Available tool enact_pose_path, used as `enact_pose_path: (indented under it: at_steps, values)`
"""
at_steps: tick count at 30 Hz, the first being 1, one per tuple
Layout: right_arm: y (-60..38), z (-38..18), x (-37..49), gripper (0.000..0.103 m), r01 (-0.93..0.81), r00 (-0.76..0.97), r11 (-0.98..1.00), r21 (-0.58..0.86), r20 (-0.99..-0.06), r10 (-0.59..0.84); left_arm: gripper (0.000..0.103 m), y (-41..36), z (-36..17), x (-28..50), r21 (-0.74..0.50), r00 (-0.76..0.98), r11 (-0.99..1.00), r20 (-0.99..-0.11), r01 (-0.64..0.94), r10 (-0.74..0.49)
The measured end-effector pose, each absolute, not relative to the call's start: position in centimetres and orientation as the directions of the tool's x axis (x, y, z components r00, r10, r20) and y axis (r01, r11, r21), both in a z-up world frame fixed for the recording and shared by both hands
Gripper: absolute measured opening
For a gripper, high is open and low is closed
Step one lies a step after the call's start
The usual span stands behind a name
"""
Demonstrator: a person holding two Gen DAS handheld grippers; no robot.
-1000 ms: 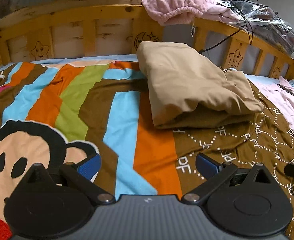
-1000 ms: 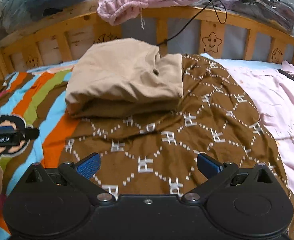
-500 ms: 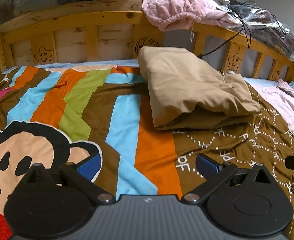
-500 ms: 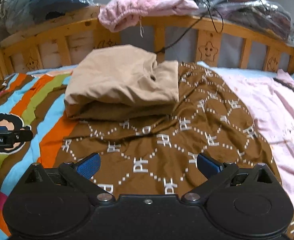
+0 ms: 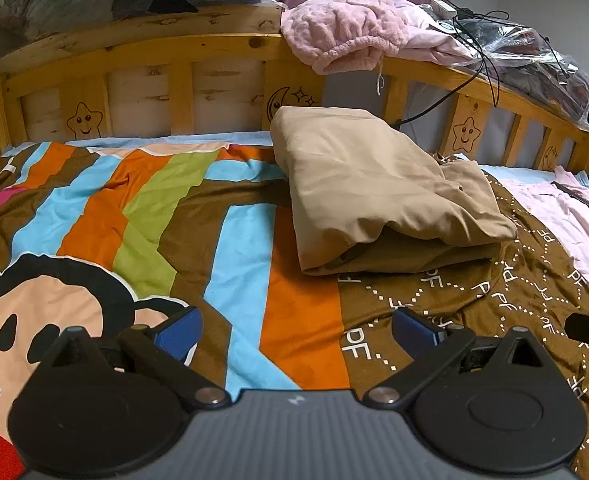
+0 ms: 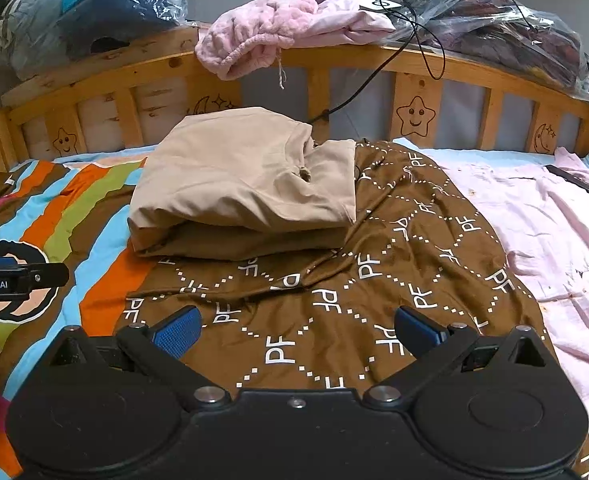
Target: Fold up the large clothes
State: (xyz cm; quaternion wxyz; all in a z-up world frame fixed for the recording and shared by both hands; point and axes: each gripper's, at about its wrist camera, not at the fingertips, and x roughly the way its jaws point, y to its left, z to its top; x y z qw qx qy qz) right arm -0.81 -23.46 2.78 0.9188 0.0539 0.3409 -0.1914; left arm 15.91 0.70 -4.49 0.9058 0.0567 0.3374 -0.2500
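Note:
A tan garment point(image 5: 374, 188) point(image 6: 246, 184) lies folded into a thick bundle near the wooden headboard, on the striped cartoon bedspread point(image 5: 154, 216). My left gripper point(image 5: 294, 326) hovers open above the bedspread, well short of the bundle, with nothing between its blue pads. My right gripper point(image 6: 294, 326) is open too, over the brown patterned cloth point(image 6: 374, 276) in front of the bundle. The left gripper's finger point(image 6: 18, 278) shows at the left edge of the right wrist view.
A wooden headboard point(image 5: 214, 76) point(image 6: 414, 92) with star carvings runs behind. A pink fluffy garment point(image 5: 342, 36) point(image 6: 262, 32), black cables and plastic-wrapped bags point(image 6: 74, 12) rest on top of it. A pale pink sheet point(image 6: 542, 236) covers the bed's right side.
Both grippers have pulled back and risen slightly from the folded tan bundle, which looks smaller and farther. Both stay open; the bundle has not moved.

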Motion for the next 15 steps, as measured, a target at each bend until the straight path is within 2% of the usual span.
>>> enact_pose_path:
  at_steps: [15]
  values:
    - [-23.46, 2.72, -0.81, 0.102, 0.389, 0.692, 0.921, -0.033, -0.649, -0.316, 0.102, 0.44, -4.38, 15.69, -0.057, 0.656, 0.866, -0.629, 0.496, -0.417]
